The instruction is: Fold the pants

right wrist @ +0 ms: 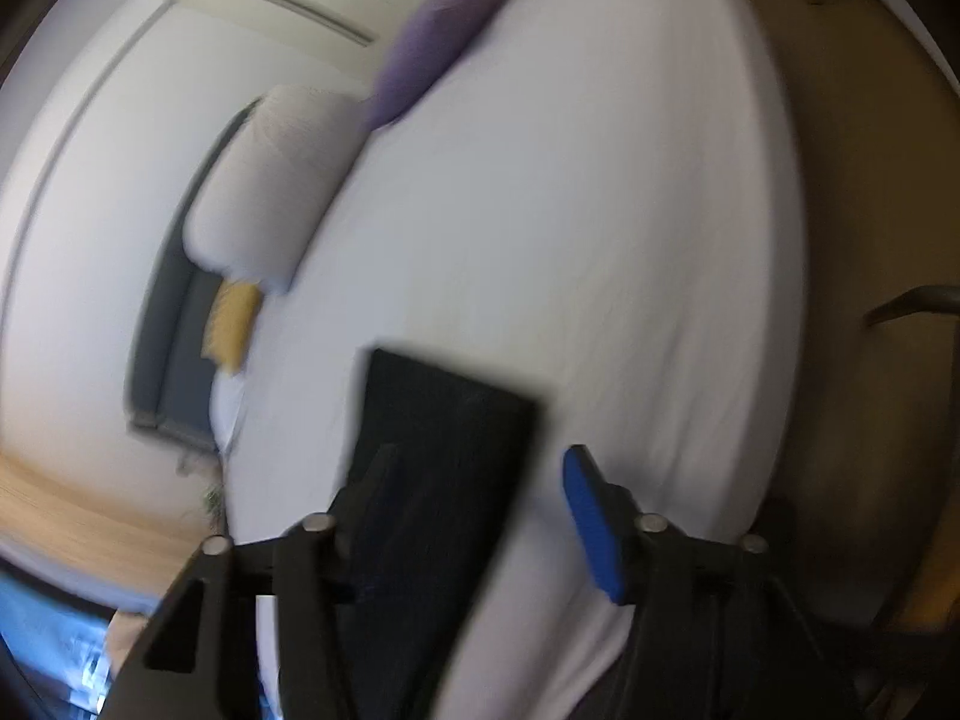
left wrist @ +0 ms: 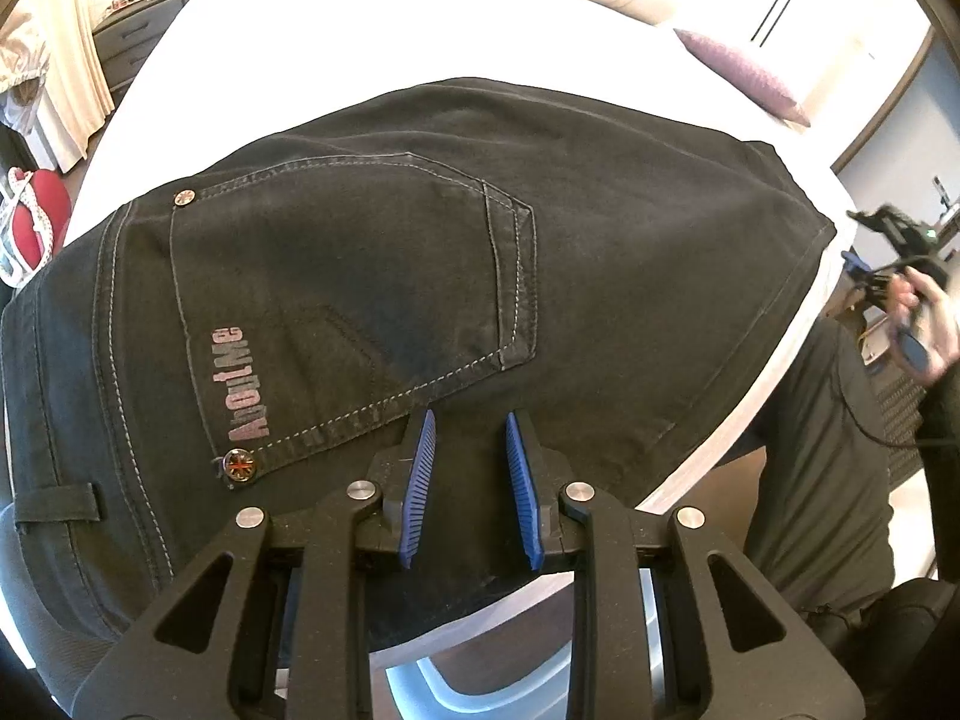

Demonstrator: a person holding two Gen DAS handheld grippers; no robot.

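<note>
Black folded jeans [left wrist: 420, 252] lie on a white bed [left wrist: 372, 30], back pocket up with a pink logo and rivets. My left gripper [left wrist: 470, 426] hovers open just over the jeans near the bed's near edge, nothing between its blue pads [left wrist: 420, 480]. In the blurred right wrist view the jeans [right wrist: 438, 450] show as a dark rectangle on the bed [right wrist: 570, 210]. My right gripper [right wrist: 480, 468] is open and empty, fingers apart, with the jeans' near end beneath the gap. It also shows in the left wrist view [left wrist: 888, 276], held off the bed's right side.
A purple cushion [left wrist: 744, 72] and white pillows [right wrist: 270, 192] lie at the head of the bed. A yellow item [right wrist: 231, 324] sits beside the pillow. A drawer unit [left wrist: 138, 42] and a red object [left wrist: 42, 210] stand at the far left. The person's dark-clothed body [left wrist: 828, 450] is at right.
</note>
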